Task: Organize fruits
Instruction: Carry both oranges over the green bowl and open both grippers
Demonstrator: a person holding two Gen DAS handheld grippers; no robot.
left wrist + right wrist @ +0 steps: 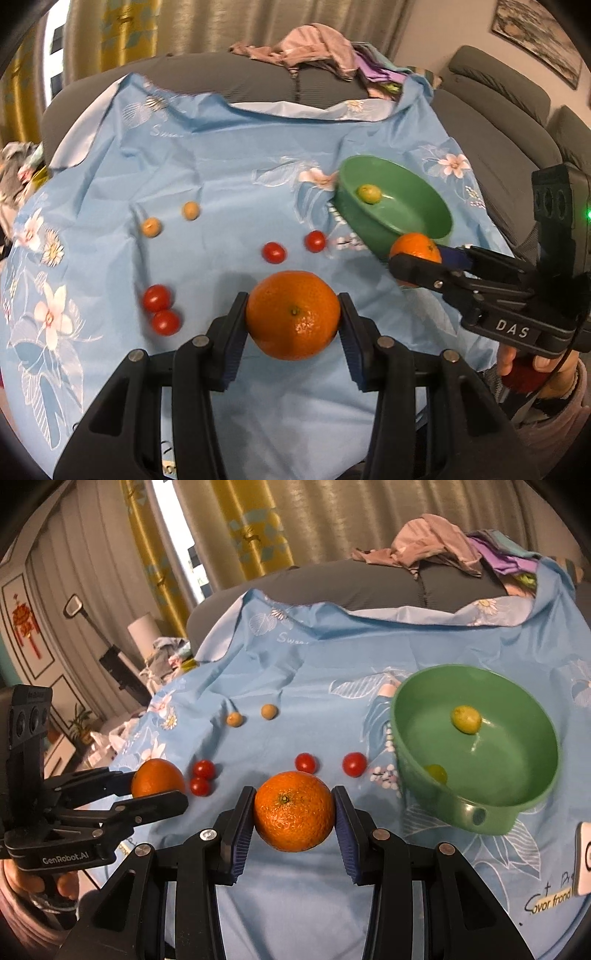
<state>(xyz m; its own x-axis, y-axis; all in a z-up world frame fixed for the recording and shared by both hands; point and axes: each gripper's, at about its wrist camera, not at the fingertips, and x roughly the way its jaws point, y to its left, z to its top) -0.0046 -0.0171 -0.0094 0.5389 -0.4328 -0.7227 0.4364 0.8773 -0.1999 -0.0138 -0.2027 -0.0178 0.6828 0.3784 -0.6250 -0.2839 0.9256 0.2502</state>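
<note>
Round orange mandarin (pixel 293 314): clamped between the blue-padded fingers of the left hand-held gripper (pixel 293 325), above the cloth.
Second round orange mandarin (pixel 294 810): clamped likewise in the right hand-held gripper (pixel 294 814), just beside the bowl.
Green plastic bowl (pixel 517 790): holds two small yellow-green fruits (pixel 466 719), one near its far wall, one by its near wall.
Four small red cherry tomatoes (pixel 274 252): loose on the cloth, two touching each other, two apart.
Two small tan round fruits (pixel 151 227): farther back, near each other.
Light blue floral cloth (pixel 221 177): carries all items.
Grey sofa (pixel 491 110): behind, with heaped clothes (pixel 314 48).
</note>
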